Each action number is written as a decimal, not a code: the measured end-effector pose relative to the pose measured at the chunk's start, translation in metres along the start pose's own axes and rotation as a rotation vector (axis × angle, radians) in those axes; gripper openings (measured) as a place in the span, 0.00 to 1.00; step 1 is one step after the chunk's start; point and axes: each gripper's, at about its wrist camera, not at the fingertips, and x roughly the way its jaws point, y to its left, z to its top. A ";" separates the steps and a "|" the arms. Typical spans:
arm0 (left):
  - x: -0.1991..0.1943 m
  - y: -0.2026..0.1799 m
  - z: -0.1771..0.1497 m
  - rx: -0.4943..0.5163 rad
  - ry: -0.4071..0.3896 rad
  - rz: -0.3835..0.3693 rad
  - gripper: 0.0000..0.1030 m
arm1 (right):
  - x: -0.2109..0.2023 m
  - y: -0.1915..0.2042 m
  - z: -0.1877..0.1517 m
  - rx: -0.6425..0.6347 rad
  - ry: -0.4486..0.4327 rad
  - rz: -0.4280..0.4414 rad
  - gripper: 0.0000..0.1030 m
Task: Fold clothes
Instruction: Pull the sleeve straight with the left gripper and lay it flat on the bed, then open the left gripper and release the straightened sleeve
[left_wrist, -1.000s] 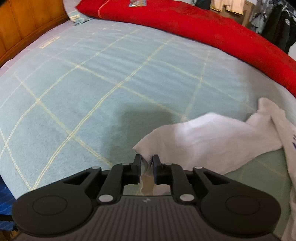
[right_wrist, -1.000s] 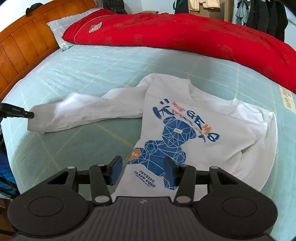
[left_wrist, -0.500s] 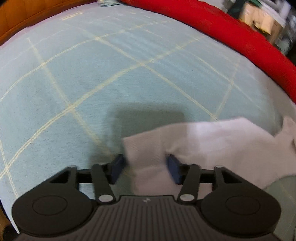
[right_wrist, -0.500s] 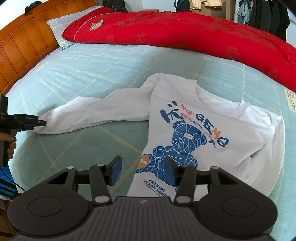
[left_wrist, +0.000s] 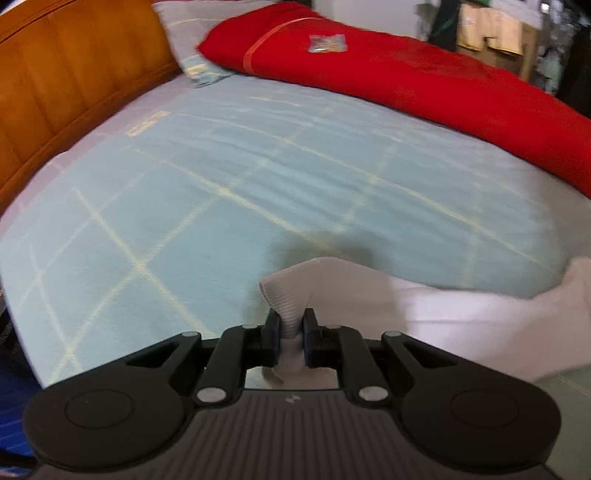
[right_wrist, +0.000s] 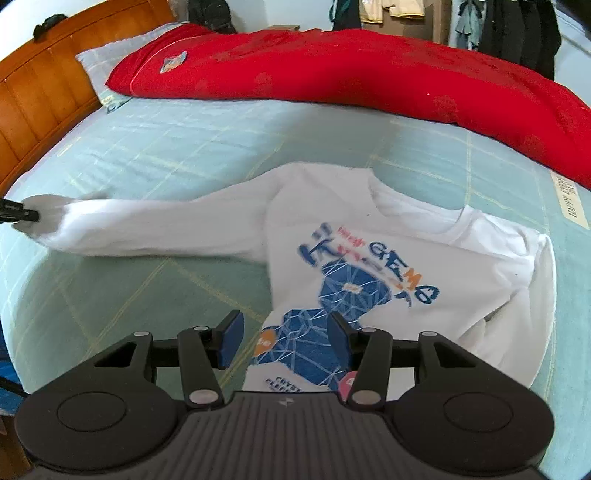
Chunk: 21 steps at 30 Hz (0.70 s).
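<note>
A white long-sleeved shirt (right_wrist: 399, 258) with a blue printed figure lies face up on the pale green bed cover (right_wrist: 177, 147). Its left sleeve (right_wrist: 155, 225) stretches out toward the bed's left edge. My left gripper (left_wrist: 290, 330) is closing on the ribbed cuff (left_wrist: 286, 291) of that sleeve, which is pinched between the pads and lifted off the cover. The tip of that gripper (right_wrist: 18, 214) shows at the far left of the right wrist view. My right gripper (right_wrist: 284, 338) hovers open over the shirt's lower hem, with nothing gripped.
A long red quilt (right_wrist: 332, 70) lies along the back of the bed, with a pillow (left_wrist: 184, 48) at its left end. A wooden headboard (left_wrist: 55, 96) borders the left side. Clothes hang at the back right (right_wrist: 517, 26).
The left gripper opened around the sleeve cuff, then closed on it and lifted it. The sleeve end has risen and pulled straighter. The right gripper has stayed put.
</note>
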 end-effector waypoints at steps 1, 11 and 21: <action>0.002 0.004 0.001 0.000 0.000 0.015 0.10 | 0.000 -0.001 0.000 0.001 -0.002 -0.003 0.54; 0.043 0.017 -0.004 -0.022 0.154 0.092 0.21 | 0.005 -0.011 -0.002 0.013 0.025 -0.060 0.60; -0.007 -0.037 -0.023 0.117 0.231 -0.015 0.29 | -0.011 -0.046 -0.030 0.073 0.058 -0.141 0.63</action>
